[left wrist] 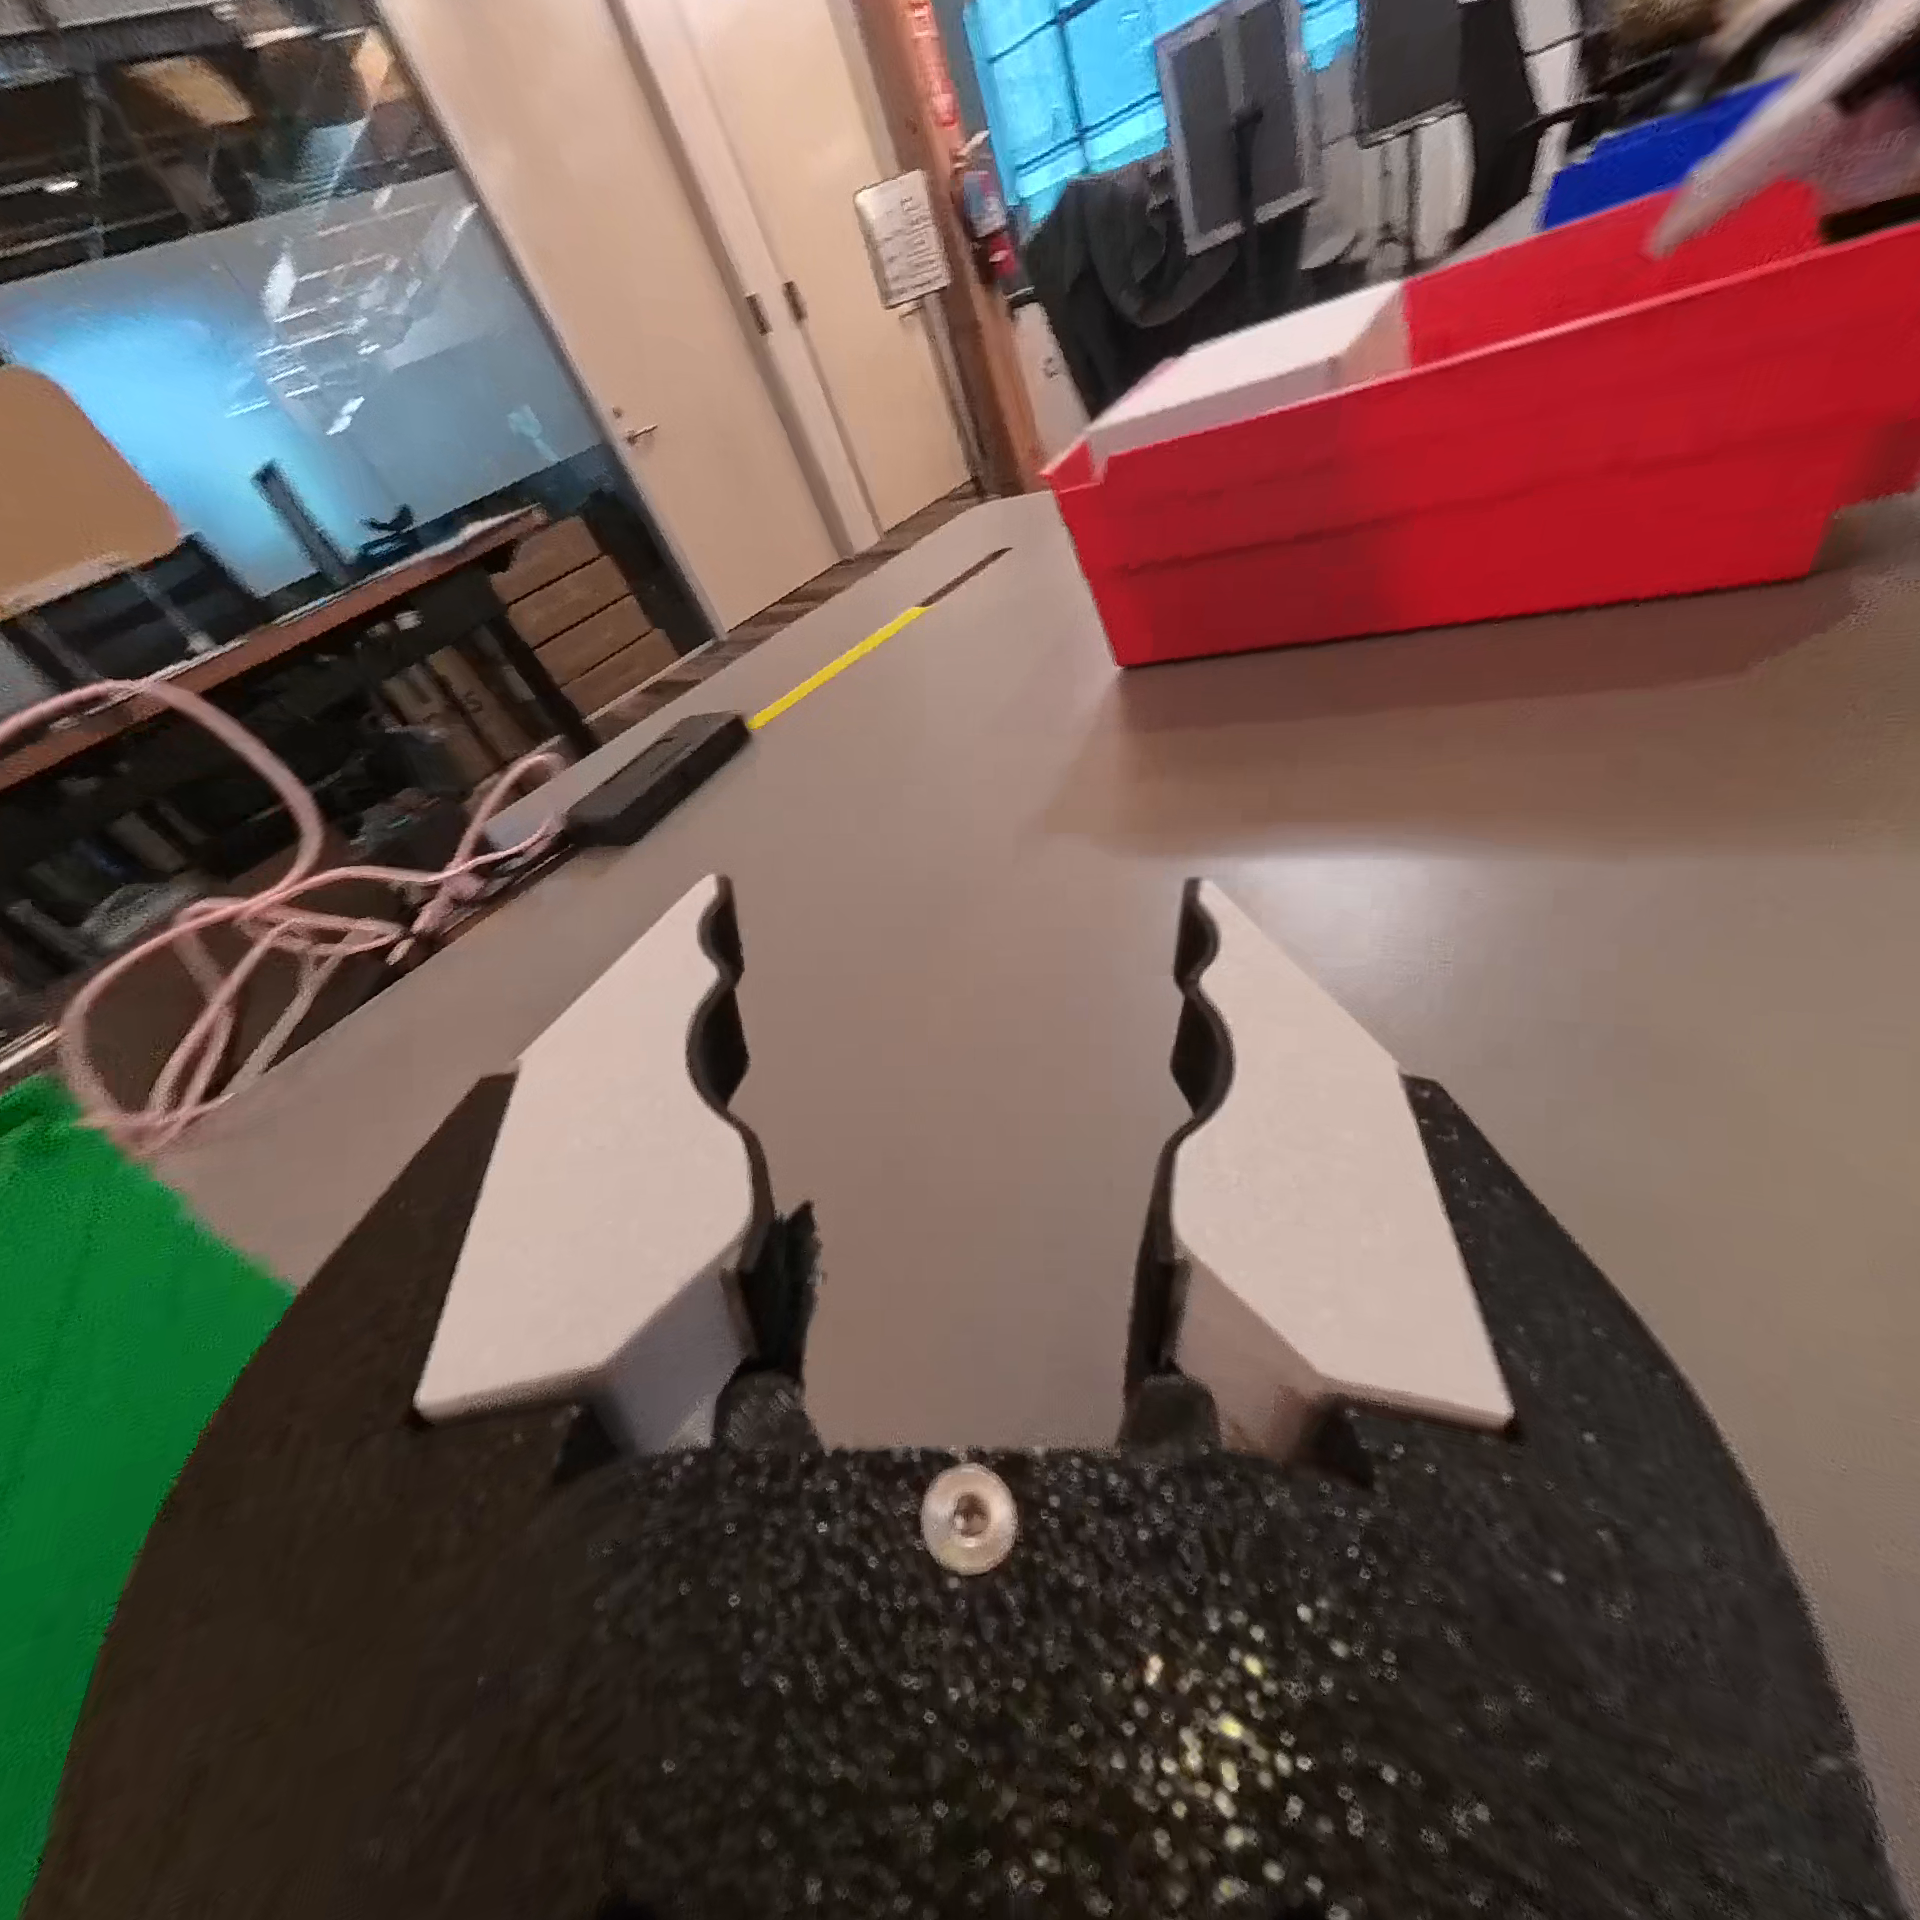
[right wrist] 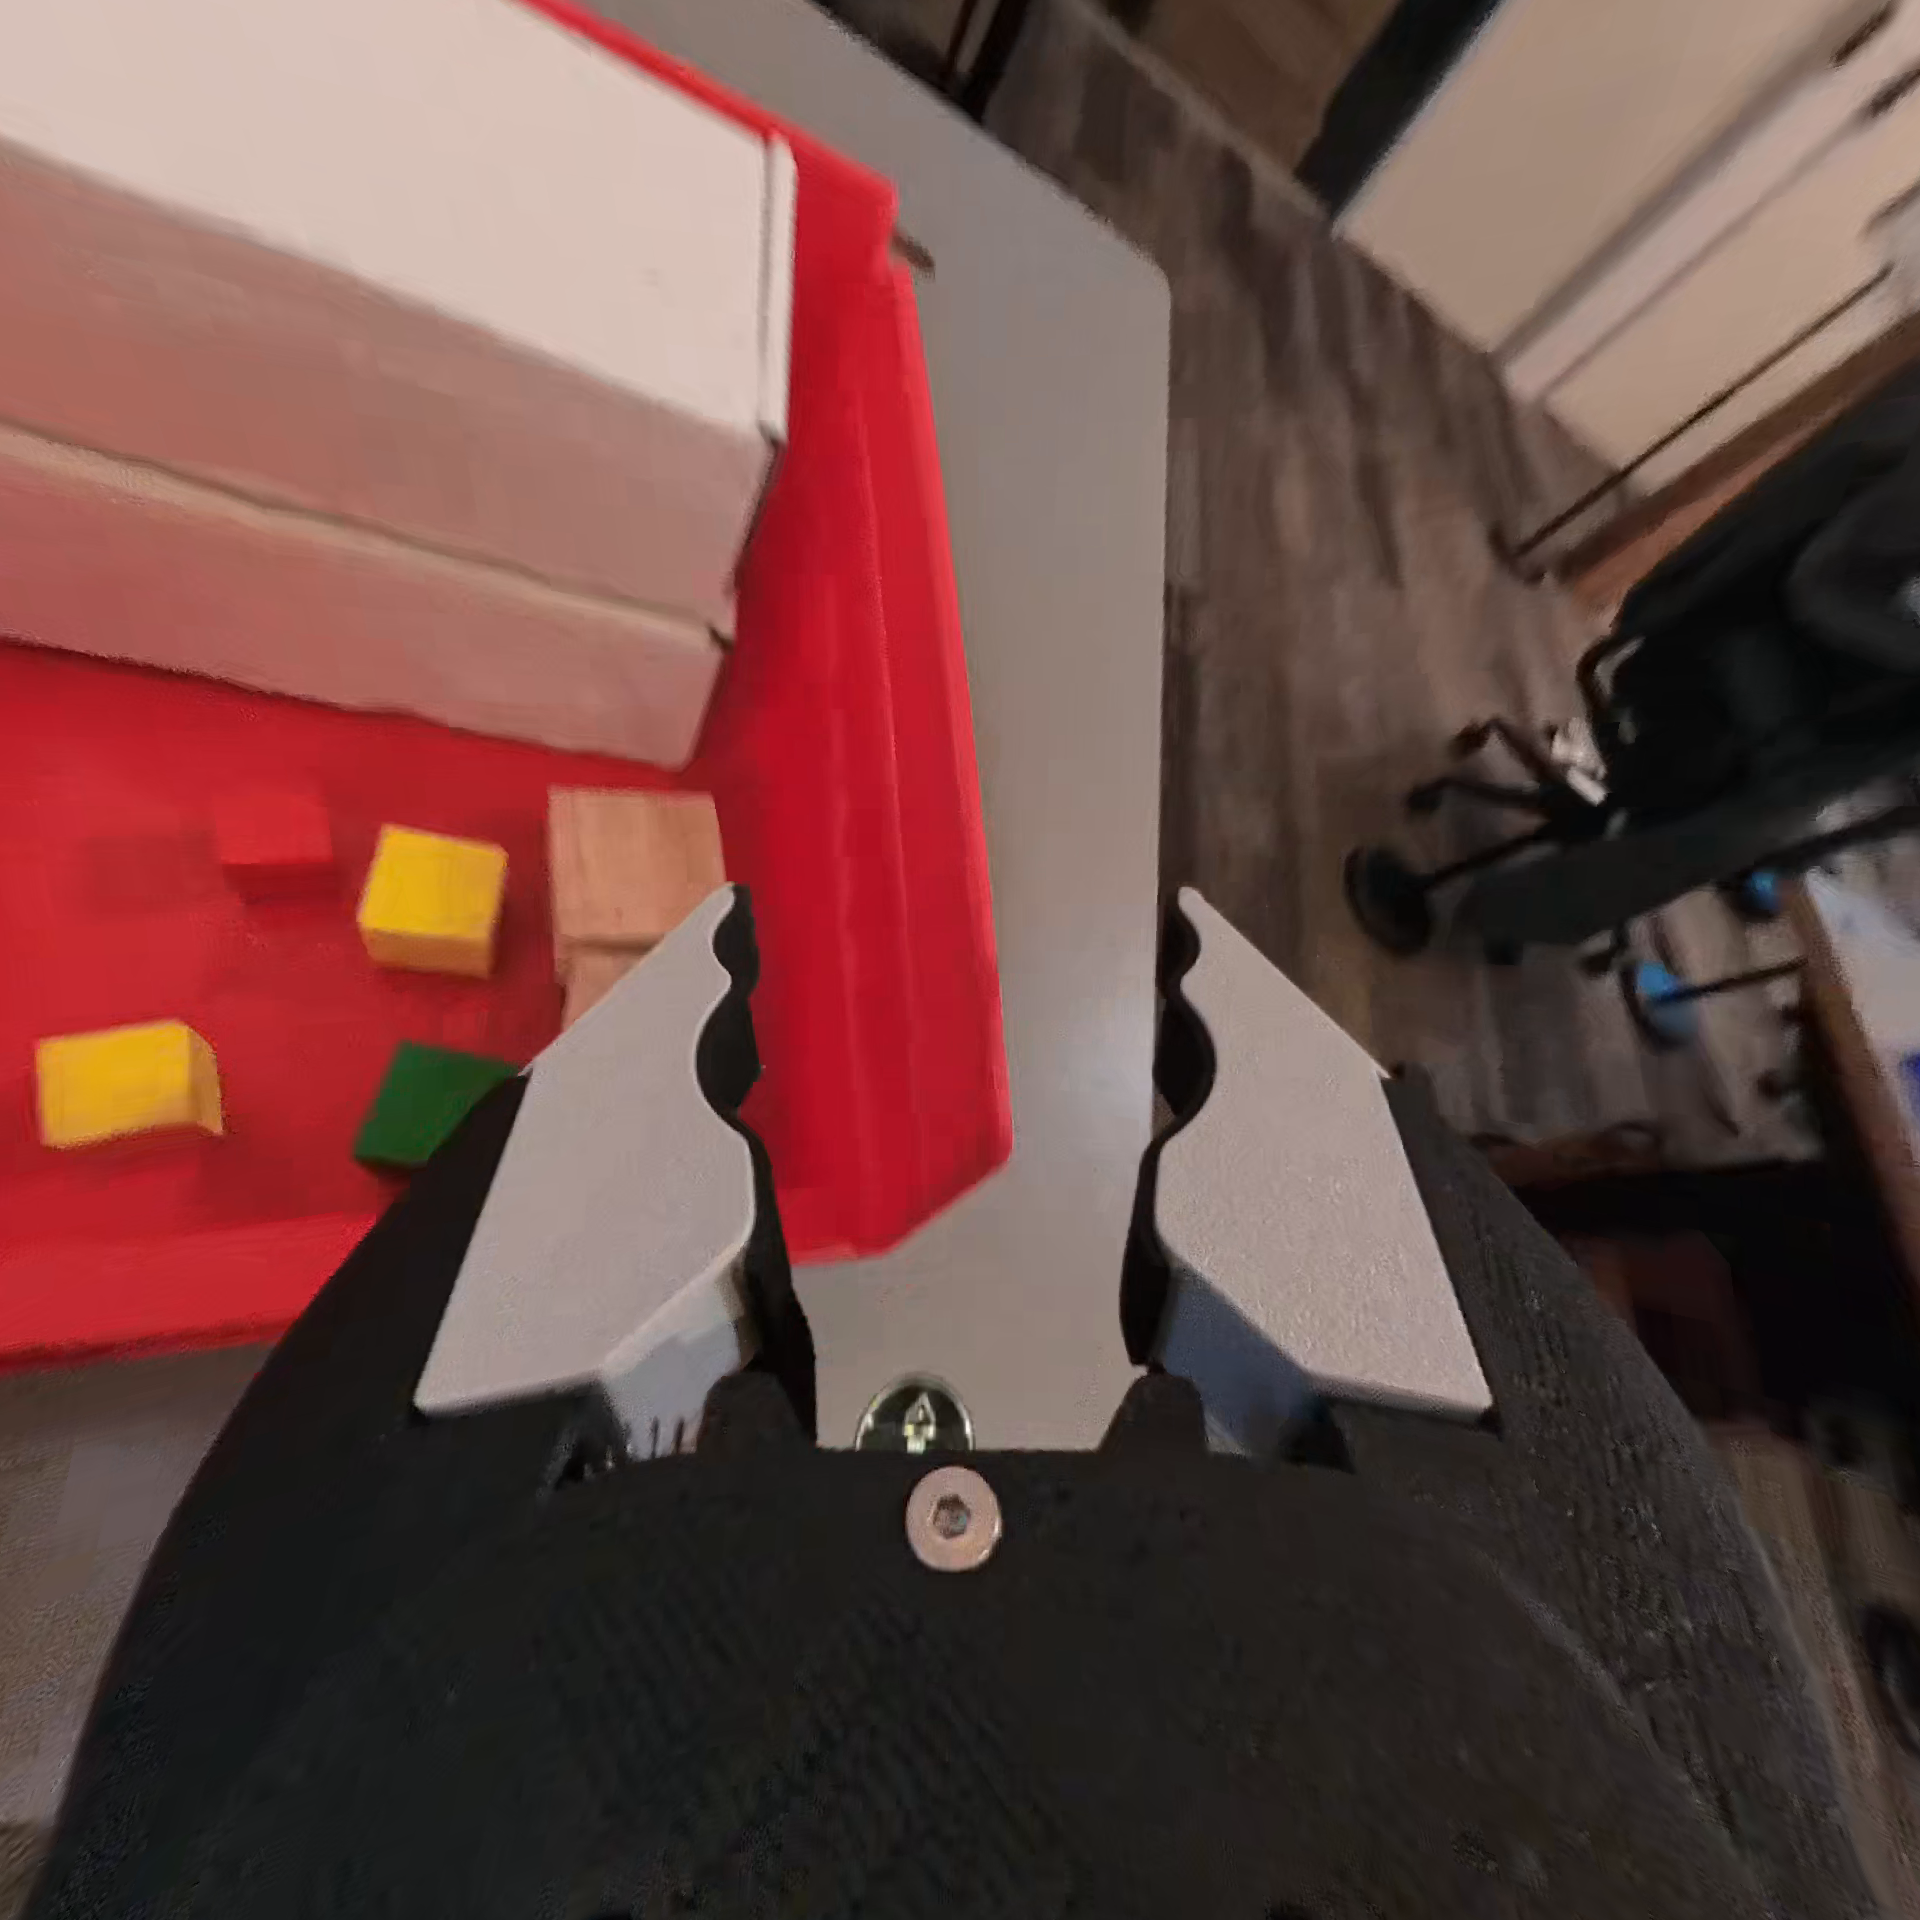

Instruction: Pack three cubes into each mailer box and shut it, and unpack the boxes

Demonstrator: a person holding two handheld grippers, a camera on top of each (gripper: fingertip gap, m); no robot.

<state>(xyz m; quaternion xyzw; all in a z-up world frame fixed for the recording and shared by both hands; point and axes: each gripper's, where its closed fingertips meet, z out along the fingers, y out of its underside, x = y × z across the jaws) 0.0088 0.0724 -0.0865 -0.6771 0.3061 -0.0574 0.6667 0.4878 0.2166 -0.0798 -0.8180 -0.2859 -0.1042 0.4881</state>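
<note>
**Currently: bin stock and gripper state**

Red bin (right wrist: 862,727), far right on the table (left wrist: 935,831): white mailer boxes (right wrist: 364,416); loose cubes (right wrist: 431,899) nearer. Left gripper (left wrist: 961,935): jaws wide, bare. Right gripper (right wrist: 961,935): jaws wide, bare, above the bin's right wall.

No writing could be made out anywhere. A white notice sheet (left wrist: 902,241) hung on the wall beside the door, its print too blurred to tell, and a red vertical sign (left wrist: 928,73) on the wooden post was just as smeared.
</note>
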